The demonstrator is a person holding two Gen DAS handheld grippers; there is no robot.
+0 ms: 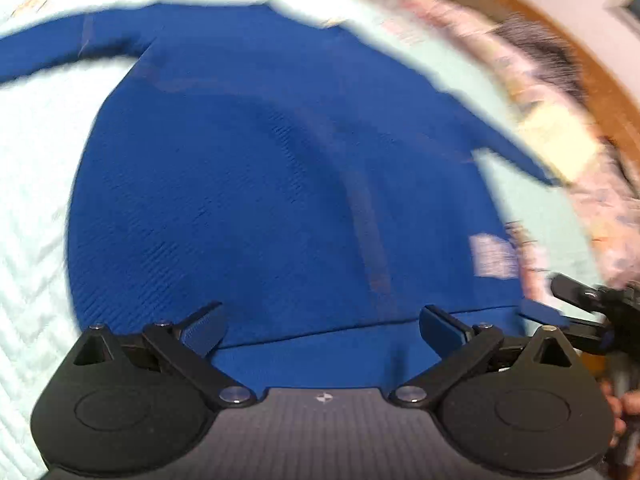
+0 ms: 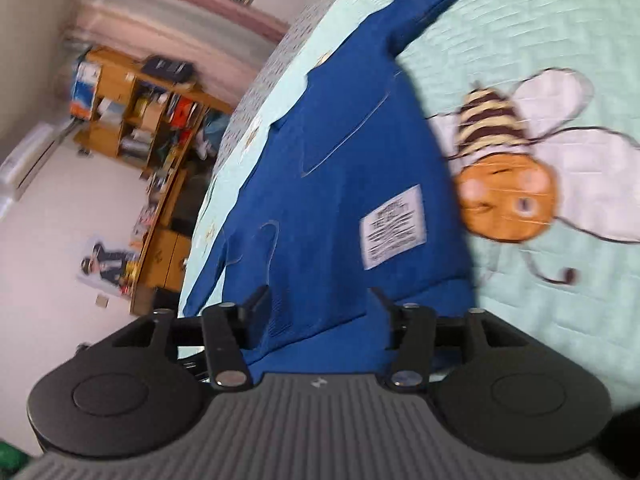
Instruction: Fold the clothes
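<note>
Both grippers sit at 6 o'clock over hem of blue sweater [image 1: 256, 168], spread flat on pale quilt [image 1: 28, 208]. Left gripper [image 1: 320, 330]: jaws spread wide, nothing pinched. Right gripper [image 2: 316, 312]: jaws part-open w/ hem between, not pressing. Care label [image 2: 394, 226] at 12.

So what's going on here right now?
A person holds a gripper in each hand over a blue sweater spread flat on a pale quilted bedspread. The left gripper is at the hem with open jaws. The right gripper is at the hem corner near the white care label, jaws apart. Nothing is folded yet.
</note>
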